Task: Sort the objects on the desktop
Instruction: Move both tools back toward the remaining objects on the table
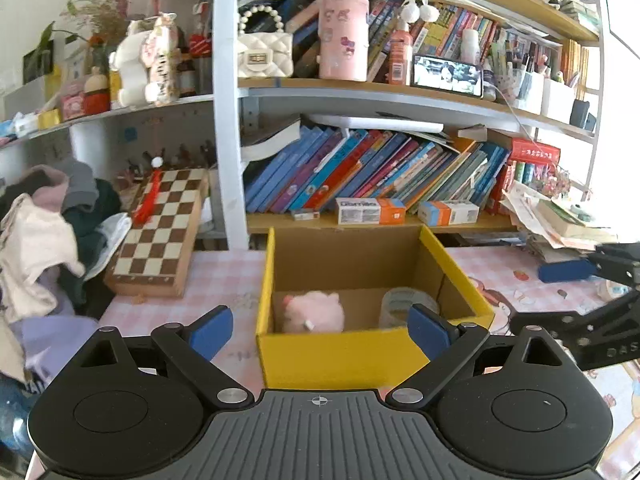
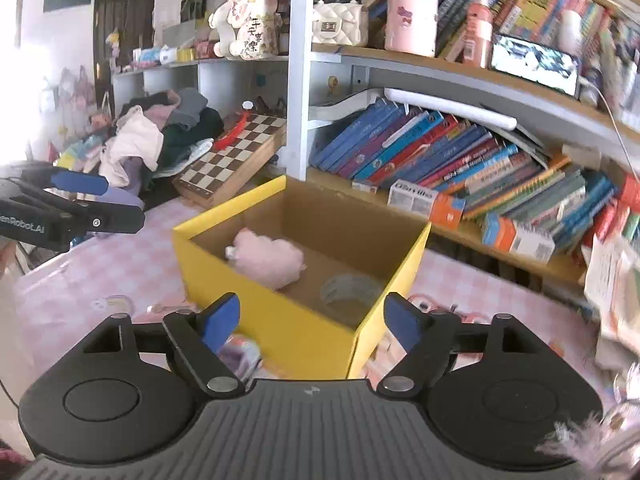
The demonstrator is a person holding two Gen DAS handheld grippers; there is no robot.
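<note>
A yellow cardboard box (image 1: 340, 354) stands open on the pink checked desk (image 1: 224, 280). Inside lie a pink plush toy (image 1: 314, 312) and a roll of clear tape (image 1: 400, 304). The box (image 2: 280, 320), plush (image 2: 270, 260) and tape (image 2: 348, 290) also show in the right wrist view. My left gripper (image 1: 320, 334) is open and empty, just in front of the box's near wall. My right gripper (image 2: 314, 322) is open and empty, above the box's near corner. A small pale toy (image 2: 240, 356) lies on the desk under the right gripper's left finger.
A chessboard case (image 1: 160, 232) leans at the left beside a heap of clothes (image 1: 44, 240). A shelf of books (image 1: 360, 176) and medicine boxes (image 1: 370, 211) runs behind the box. Papers (image 1: 560, 220) pile at the right. The right gripper (image 1: 580, 304) shows at the left view's right edge.
</note>
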